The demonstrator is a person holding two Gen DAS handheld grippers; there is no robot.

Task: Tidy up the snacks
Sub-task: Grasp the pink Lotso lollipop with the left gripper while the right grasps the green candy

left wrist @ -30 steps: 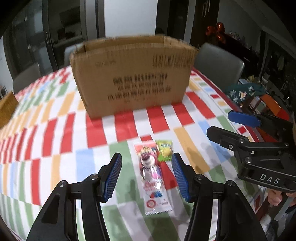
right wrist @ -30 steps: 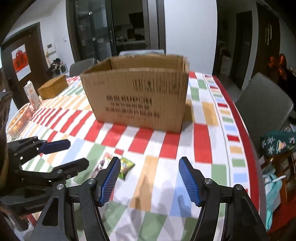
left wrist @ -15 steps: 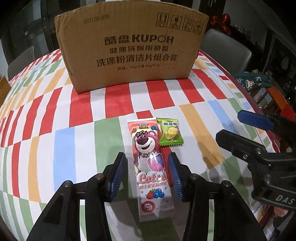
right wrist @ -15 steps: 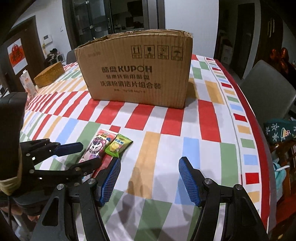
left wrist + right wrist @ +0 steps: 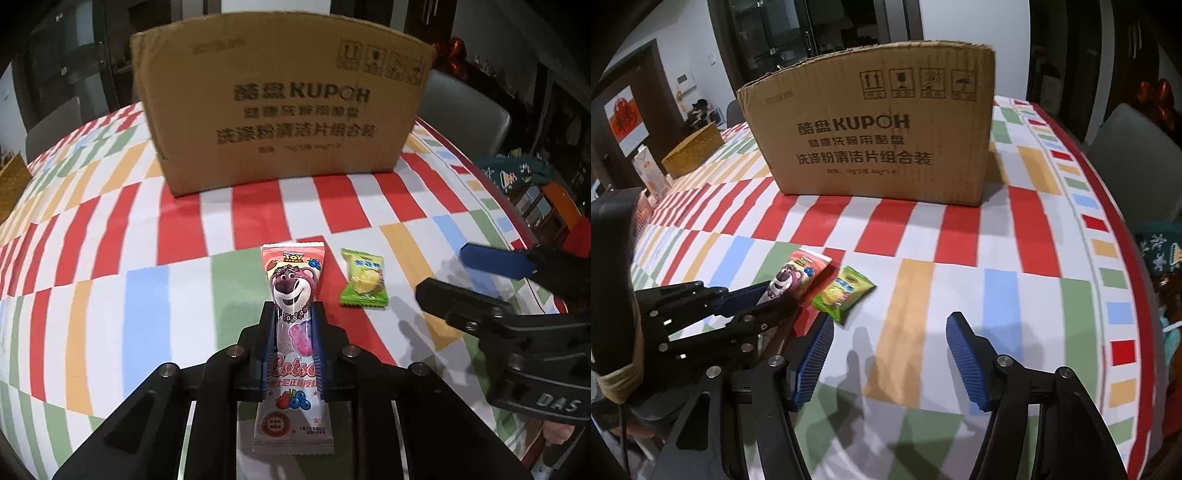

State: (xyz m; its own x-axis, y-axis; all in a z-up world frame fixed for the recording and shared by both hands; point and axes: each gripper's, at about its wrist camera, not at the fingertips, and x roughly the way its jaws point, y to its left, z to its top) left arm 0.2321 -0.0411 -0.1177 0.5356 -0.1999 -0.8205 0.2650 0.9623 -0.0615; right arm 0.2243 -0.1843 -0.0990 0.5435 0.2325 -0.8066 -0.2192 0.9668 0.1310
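The left gripper has closed on the pink bear snack packet, previously lying free between open jaws. The right gripper remains open, empty, slightly narrower. The green candy packet lies alongside; the cardboard box stands beyond.

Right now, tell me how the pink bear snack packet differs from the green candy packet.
The pink bear packet is long and narrow; the green candy packet is short and squarish. The left gripper is shut on the pink one; the green one lies free. Both rest on the tablecloth.
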